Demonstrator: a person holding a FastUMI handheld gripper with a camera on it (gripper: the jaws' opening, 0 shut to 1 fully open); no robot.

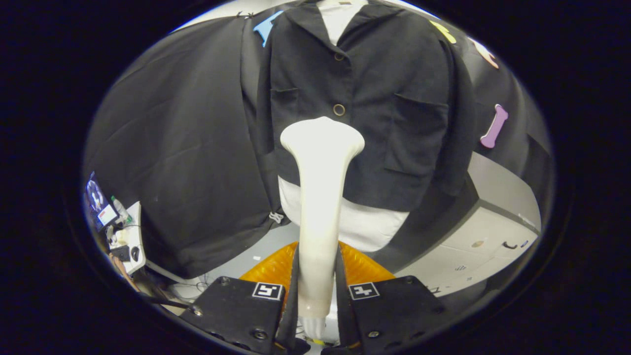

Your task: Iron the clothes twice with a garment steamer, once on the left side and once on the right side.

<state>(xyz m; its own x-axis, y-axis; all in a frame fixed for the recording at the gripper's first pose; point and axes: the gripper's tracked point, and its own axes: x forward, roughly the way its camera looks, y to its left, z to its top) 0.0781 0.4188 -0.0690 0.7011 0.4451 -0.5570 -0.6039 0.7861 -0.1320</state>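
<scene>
A black buttoned jacket (374,113) hangs on a white mannequin torso (365,224) straight ahead. A white garment steamer (320,197) stands upright between my fingers, and my gripper (318,291) is shut on its handle. The steamer's wide flat head (323,138) reaches up in front of the jacket's lower middle, just below a round button (339,109). Whether the head touches the cloth I cannot tell. An orange base (365,268) shows behind the handle, beneath the mannequin.
A white box-like cabinet (493,231) stands to the right of the mannequin. Off to the left, a small white table (129,241) carries a bottle and small gadgets. Black cloth hangs behind and to the left of the jacket.
</scene>
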